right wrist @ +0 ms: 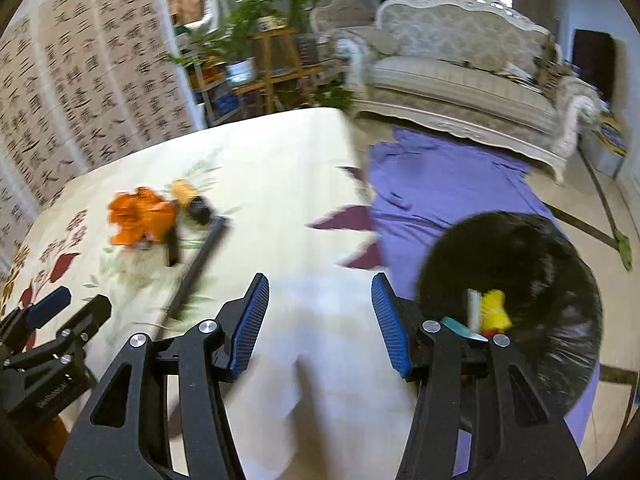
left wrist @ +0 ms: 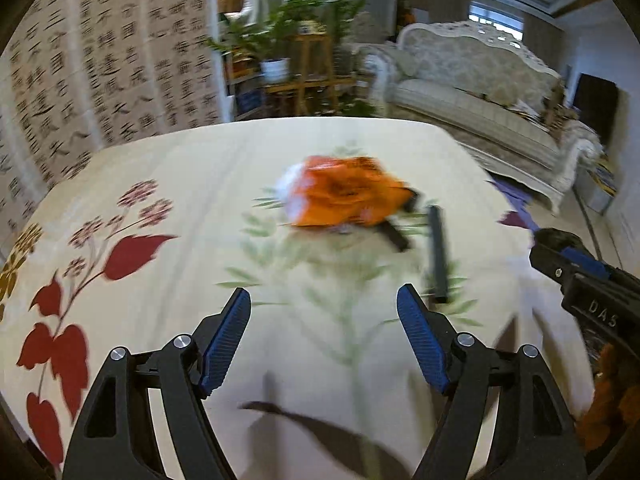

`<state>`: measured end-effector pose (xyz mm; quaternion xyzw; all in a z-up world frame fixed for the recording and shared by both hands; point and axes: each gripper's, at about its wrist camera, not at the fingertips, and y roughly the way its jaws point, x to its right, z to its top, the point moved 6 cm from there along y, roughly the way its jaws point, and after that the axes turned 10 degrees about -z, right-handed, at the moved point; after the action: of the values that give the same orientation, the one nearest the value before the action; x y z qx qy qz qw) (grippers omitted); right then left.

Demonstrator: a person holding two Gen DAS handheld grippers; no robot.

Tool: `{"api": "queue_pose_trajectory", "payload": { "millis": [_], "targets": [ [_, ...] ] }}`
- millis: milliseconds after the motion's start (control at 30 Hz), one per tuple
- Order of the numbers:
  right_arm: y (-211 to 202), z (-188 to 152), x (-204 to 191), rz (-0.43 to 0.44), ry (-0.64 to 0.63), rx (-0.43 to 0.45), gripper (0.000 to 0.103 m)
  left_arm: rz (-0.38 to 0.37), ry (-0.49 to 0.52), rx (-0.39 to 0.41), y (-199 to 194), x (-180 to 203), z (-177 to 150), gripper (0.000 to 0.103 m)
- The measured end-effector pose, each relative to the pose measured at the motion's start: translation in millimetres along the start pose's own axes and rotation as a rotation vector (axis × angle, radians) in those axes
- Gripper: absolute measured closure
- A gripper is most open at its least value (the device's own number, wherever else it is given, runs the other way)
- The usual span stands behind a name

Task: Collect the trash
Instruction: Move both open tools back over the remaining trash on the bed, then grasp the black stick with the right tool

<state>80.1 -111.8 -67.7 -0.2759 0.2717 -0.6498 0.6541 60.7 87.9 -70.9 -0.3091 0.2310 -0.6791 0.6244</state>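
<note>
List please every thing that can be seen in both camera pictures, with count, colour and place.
crumpled wrapper: one, orange, middle of the table.
long stick: one, black, right of the wrapper on the table.
tablecloth: one, cream with red leaves and flowers, covers the table.
trash bag: one, black, open, beside the table, with yellow and teal scraps inside.
cloth: one, purple, on the floor under the bag.
sofa: one, pale and ornate, at the back.
potted plants: several, green, on wooden stands.
calligraphy screen: one, pale with black characters, at left.
left claw: open, empty.
right claw: open, empty.
</note>
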Motion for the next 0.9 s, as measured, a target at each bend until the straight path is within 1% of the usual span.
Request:
{"api": "queue_pose_trajectory", "payload": {
  "millis": [167, 333, 567, 733, 900],
  "targets": [
    [5.2, 6.2, -43.7, 0.041, -0.068, -0.007, 0.051, 0.055, -0.043, 0.013, -5.9, -33.9, -0.4, 0.030],
    [10.6, 14.1, -68.9, 0.052, -0.104, -0.002, 0.051, 0.067, -0.078, 0.013, -9.0, -54.4, -3.6, 0.030],
    [18.8, 22.8, -73.3, 0.029, -0.115, -0.001, 0.051, 0.055, -0.101, 0.014, -8.0, -63.2, -0.4, 0.029],
    [24.1, 16.6, -68.9, 0.026, -0.111, -0.031, 0.051, 0.036, -0.073, 0.022, -4.7, -51.7, 7.0, 0.029],
    [25.6, 10.1, -75.6, 0.046, -0.134, -0.045, 0.051, 0.040, -0.062, 0.016, 2.3, -46.1, 9.5, 0.028]
  ]
}}
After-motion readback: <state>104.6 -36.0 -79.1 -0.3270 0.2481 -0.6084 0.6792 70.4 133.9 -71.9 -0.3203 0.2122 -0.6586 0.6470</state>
